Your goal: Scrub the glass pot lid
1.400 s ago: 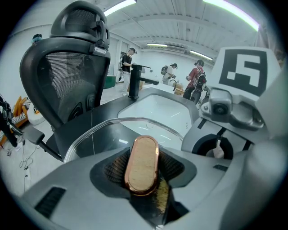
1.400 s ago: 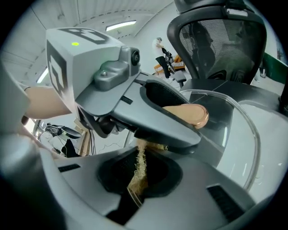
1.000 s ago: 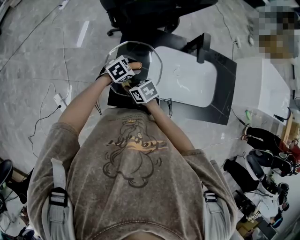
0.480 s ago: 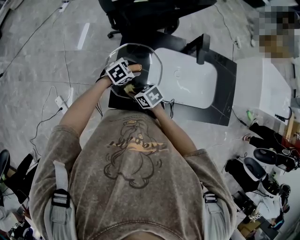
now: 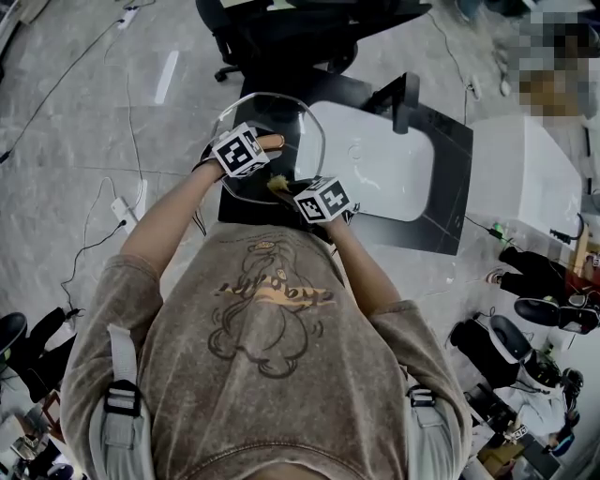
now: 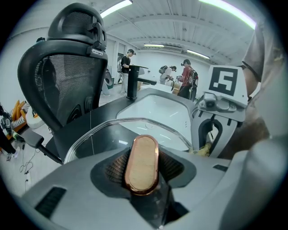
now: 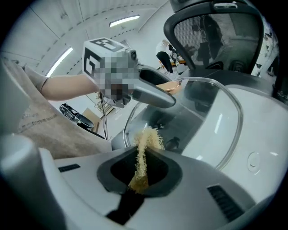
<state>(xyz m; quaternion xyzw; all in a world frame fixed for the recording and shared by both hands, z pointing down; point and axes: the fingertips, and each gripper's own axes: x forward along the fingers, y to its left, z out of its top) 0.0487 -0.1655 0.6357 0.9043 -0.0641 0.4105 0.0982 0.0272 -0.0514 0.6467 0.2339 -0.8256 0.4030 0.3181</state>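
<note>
The glass pot lid [image 5: 287, 116] is held up on edge over the black counter. My left gripper [image 5: 265, 143] grips its copper-rimmed handle [image 5: 273, 141]; the jaws are closing on that handle [image 6: 142, 164], which fills the gap between them. Clear lid glass [image 6: 101, 134] curves beyond it. My right gripper [image 5: 284, 187] is shut on a frayed yellow scrubber [image 7: 143, 152], whose tip lies against the lid's near rim [image 7: 135, 123]. From the right gripper view the left gripper [image 7: 155, 91] sits above the lid [image 7: 204, 114].
A white sink basin [image 5: 375, 159] with a black faucet [image 5: 405, 94] lies just right of the lid. A black office chair [image 5: 281, 28] stands behind it, and a white cabinet [image 5: 520, 178] at right. Cables [image 5: 112, 202] run over the floor at left.
My right gripper has slid to the right and slightly down along the lid's near edge with the scrubber. The left gripper and lid have stayed almost still.
</note>
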